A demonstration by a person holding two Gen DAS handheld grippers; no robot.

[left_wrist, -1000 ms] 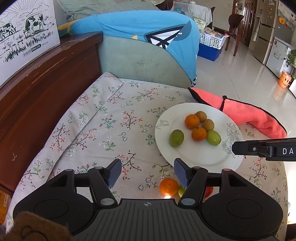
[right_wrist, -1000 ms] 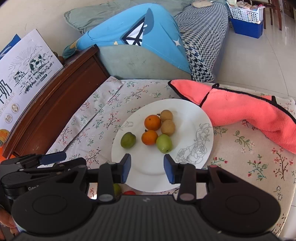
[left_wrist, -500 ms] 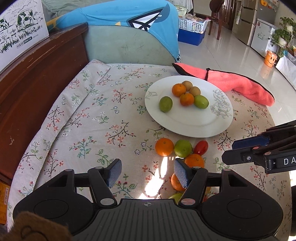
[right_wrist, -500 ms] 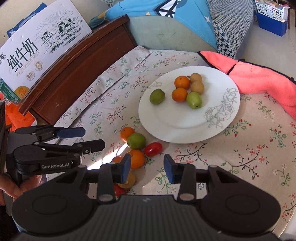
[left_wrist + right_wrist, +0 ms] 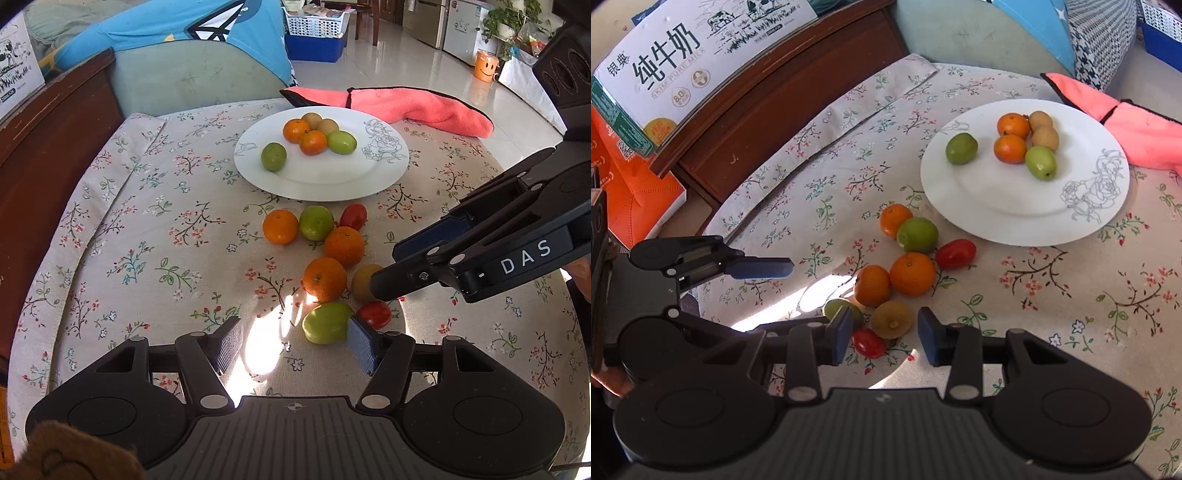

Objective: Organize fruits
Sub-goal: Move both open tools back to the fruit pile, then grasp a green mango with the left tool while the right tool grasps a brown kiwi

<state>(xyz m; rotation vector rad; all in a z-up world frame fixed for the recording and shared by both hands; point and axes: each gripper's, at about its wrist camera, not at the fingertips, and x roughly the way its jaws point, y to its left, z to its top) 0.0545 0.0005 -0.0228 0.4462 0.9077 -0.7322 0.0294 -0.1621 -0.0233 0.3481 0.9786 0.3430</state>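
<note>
Both cameras have pulled back from the plate over the past second, bringing into full sight a cluster of loose fruit that was earlier mostly hidden at the bottom of the frames.

Left wrist view: the left gripper hovers low over the floral tablecloth, its blue-padded fingers spread apart and holding nothing. A green fruit lies just beside the right-hand pad, with a cherry tomato next to it. Farther off, three oranges, another green fruit, a second tomato and a yellowish fruit sit bunched together between the gripper and the white plate. On the plate rest two oranges, two green fruits and two small brown ones. A pink cloth lies behind the plate. The right gripper reaches in from the right edge, its tips over the yellowish fruit.

Right wrist view: the right gripper is likewise spread apart and empty, with a yellow-green fruit and a cherry tomato between and just ahead of its fingers. The loose cluster runs from there toward the plate, which holds the same six fruits. The left gripper enters from the left. A milk carton box stands on the wooden headboard.
</note>
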